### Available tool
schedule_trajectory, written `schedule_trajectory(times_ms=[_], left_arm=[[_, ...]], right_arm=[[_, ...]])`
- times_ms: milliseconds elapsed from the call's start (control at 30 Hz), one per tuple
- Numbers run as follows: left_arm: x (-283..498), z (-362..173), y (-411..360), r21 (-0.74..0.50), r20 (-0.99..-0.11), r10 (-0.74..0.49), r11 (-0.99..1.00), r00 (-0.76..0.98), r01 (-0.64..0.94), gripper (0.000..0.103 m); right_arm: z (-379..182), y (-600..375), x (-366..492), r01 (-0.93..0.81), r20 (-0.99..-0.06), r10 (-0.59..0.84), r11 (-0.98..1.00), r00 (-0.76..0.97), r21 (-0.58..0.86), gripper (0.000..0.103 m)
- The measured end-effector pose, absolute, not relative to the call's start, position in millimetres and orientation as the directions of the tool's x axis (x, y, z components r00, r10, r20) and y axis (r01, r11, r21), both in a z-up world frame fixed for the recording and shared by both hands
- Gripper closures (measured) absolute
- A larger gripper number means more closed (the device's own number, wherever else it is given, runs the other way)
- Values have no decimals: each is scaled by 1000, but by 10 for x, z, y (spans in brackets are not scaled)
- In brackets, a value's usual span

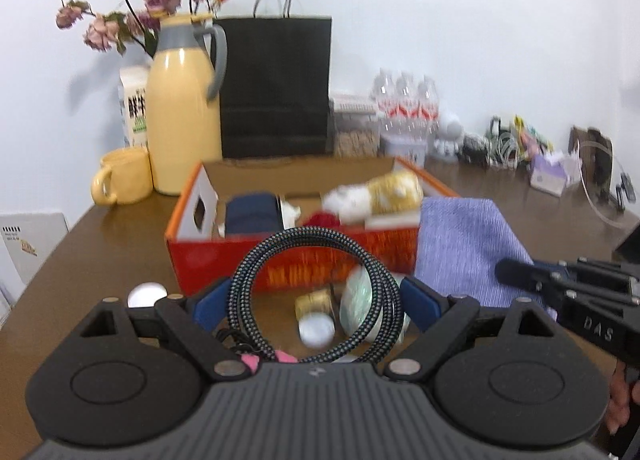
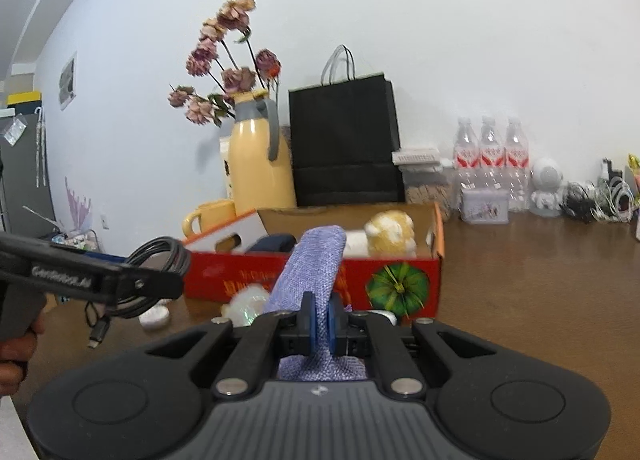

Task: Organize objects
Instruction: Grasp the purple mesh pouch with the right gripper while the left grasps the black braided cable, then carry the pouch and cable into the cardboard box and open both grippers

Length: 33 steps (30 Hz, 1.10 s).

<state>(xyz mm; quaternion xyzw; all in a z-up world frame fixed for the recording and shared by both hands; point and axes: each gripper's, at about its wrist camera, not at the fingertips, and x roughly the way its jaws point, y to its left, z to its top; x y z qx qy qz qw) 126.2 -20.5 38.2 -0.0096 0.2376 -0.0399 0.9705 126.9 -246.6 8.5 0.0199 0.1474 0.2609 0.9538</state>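
My left gripper (image 1: 316, 300) is shut on a coiled black braided cable (image 1: 316, 256) and holds it above the brown table, in front of a red and orange cardboard box (image 1: 224, 256). My right gripper (image 2: 320, 320) is shut on a folded purple cloth (image 2: 316, 260), which also shows in the left wrist view (image 1: 468, 244) beside the box. The box (image 2: 280, 276) holds a dark blue item (image 1: 252, 211), a red item (image 1: 320, 217) and a yellow and white plush toy (image 1: 380, 191). The cable also shows in the right wrist view (image 2: 164, 256).
A gold-capped jar (image 1: 314, 310), a round pale green item (image 1: 358, 300) and a white disc (image 1: 146, 294) lie on the table (image 1: 120, 244) before the box. Behind stand a yellow mug (image 1: 120, 175), yellow thermos (image 1: 182, 107), black paper bag (image 1: 276, 87), water bottles (image 1: 404, 99) and clutter.
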Motion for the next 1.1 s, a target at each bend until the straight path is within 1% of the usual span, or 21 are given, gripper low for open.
schedule_trajectory(times_ms=[267, 400, 500, 633, 800, 867, 967, 1100], left_arm=[[1626, 652, -57, -70, -370, -57, 997, 927, 33, 12], [1906, 716, 31, -89, -348, -33, 996, 937, 2, 12], [2143, 729, 86, -102, -338, -16, 995, 941, -19, 12], [2456, 686, 118, -101, -341, 5, 994, 940, -42, 12], [2828, 489, 121, -91, -375, 30, 993, 926, -69, 12], [2929, 404, 144, -75, -398, 51, 993, 916, -88, 12], [3004, 321, 205, -82, -418, 51, 992, 907, -94, 12], [3018, 264, 199, -72, -418, 57, 993, 907, -95, 12]], right_arm=[[471, -2170, 1573, -519, -190, 526, 850, 829, 88, 98], [566, -1978, 1864, -517, -191, 525, 851, 829, 94, 98], [571, -1823, 2137, -510, -208, 519, 855, 829, 100, 98], [536, -1680, 2495, -486, -237, 499, 866, 834, 115, 98], [406, -1599, 2881, -455, -276, 479, 878, 833, 150, 98], [318, -1587, 2957, -458, -289, 483, 875, 826, 156, 98], [258, -1573, 3008, -469, -294, 488, 873, 822, 137, 98], [216, -1559, 3056, -460, -312, 477, 878, 821, 131, 98]])
